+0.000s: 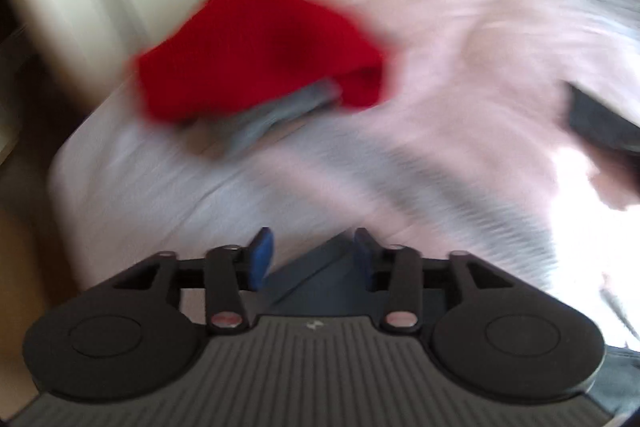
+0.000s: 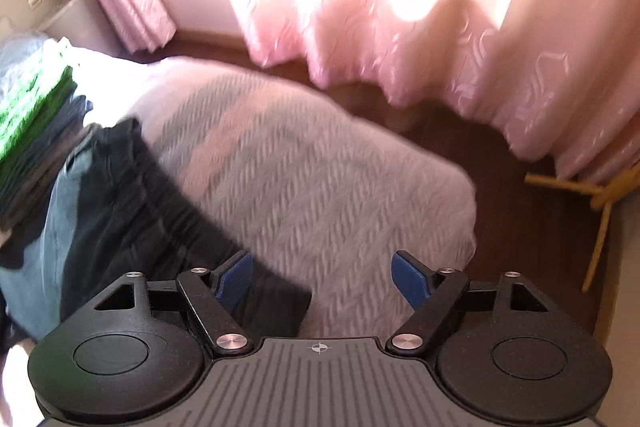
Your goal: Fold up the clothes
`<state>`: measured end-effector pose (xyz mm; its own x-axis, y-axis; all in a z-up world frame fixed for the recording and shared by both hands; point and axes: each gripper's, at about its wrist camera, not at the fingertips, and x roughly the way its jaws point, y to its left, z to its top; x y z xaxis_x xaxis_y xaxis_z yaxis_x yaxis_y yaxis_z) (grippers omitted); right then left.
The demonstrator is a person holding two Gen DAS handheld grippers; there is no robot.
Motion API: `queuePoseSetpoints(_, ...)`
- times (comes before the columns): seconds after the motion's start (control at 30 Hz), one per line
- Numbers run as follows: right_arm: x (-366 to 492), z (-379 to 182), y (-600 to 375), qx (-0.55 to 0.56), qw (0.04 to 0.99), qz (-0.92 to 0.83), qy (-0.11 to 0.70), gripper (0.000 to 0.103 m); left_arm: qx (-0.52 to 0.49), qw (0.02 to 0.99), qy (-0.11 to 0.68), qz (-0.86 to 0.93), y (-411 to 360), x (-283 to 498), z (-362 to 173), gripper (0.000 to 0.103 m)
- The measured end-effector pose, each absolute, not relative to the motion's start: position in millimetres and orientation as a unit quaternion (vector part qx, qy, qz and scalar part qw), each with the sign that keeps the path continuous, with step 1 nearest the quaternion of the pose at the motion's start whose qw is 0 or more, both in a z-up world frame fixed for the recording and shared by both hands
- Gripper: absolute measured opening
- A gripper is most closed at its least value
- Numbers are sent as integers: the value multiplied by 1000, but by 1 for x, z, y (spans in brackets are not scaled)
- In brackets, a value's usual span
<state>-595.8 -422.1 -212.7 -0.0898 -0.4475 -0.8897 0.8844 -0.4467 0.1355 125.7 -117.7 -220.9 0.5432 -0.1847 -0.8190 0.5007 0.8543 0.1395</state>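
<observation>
Both our pairs of fingers stand open, empty: left gripper (image 1: 310,259), right gripper (image 2: 322,279). The soft, limp dark ribbed knit garment (image 2: 132,203) lies on the quilted pink bed cover (image 2: 320,187), touching our right gripper's left finger; we would pinch its hem.

Red garment (image 1: 256,47) motion-blurred; green stack (image 2: 32,115) cut off left.

One red garment (image 1: 256,47), one dark garment (image 2: 132,211), one stack of folded clothes (image 2: 32,123), one bed (image 2: 320,187), two pink curtains (image 2: 440,39)
</observation>
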Motion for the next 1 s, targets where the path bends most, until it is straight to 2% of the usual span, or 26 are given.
queuePoseSetpoints(0.1, -591, -215, -434, 501, 471, -701, 189, 81, 314, 806, 369, -339, -213, 110, -240, 53)
queuePoseSetpoints(0.2, -575, -221, -444, 519, 478, -686, 174, 81, 434, 748, 232, -446, -297, 76, -269, 54)
queuePoseSetpoints(0.3, -557, -228, -451, 522, 483, -680, 181, 81, 484, 708, 139, -495, -362, 63, -299, 55)
queuePoseSetpoints(0.47, -545, -238, -453, 538, 466, -681, 169, 81, 554, 655, 51, -512, -436, 73, -352, 56)
queuePoseSetpoints(0.53, -542, -242, -452, 546, 453, -685, 165, 81, 587, 629, 30, -508, -446, 80, -366, 26)
queuePoseSetpoints(0.57, -540, -244, -452, 550, 448, -686, 162, 81, 590, 626, 31, -509, -445, 85, -364, 7)
queuePoseSetpoints(0.6, -539, -245, -452, 552, 443, -688, 159, 81, 593, 623, 31, -509, -445, 91, -362, 5)
queuePoseSetpoints(0.7, -533, -247, -455, 551, 439, -693, 153, 81, 539, 653, 91, -524, -425, 115, -305, 5)
queuePoseSetpoints(0.9, -513, -251, -478, 550, 441, -696, 138, 81, 360, 705, 276, -546, -415, 186, -116, 5)
queuePoseSetpoints(0.97, -503, -251, -487, 552, 452, -688, 134, 81, 311, 707, 339, -538, -433, 213, -80, 6)
queuePoseSetpoints(1.0, -498, -251, -492, 550, 459, -684, 135, 81, 296, 704, 366, -532, -448, 225, -72, 9)
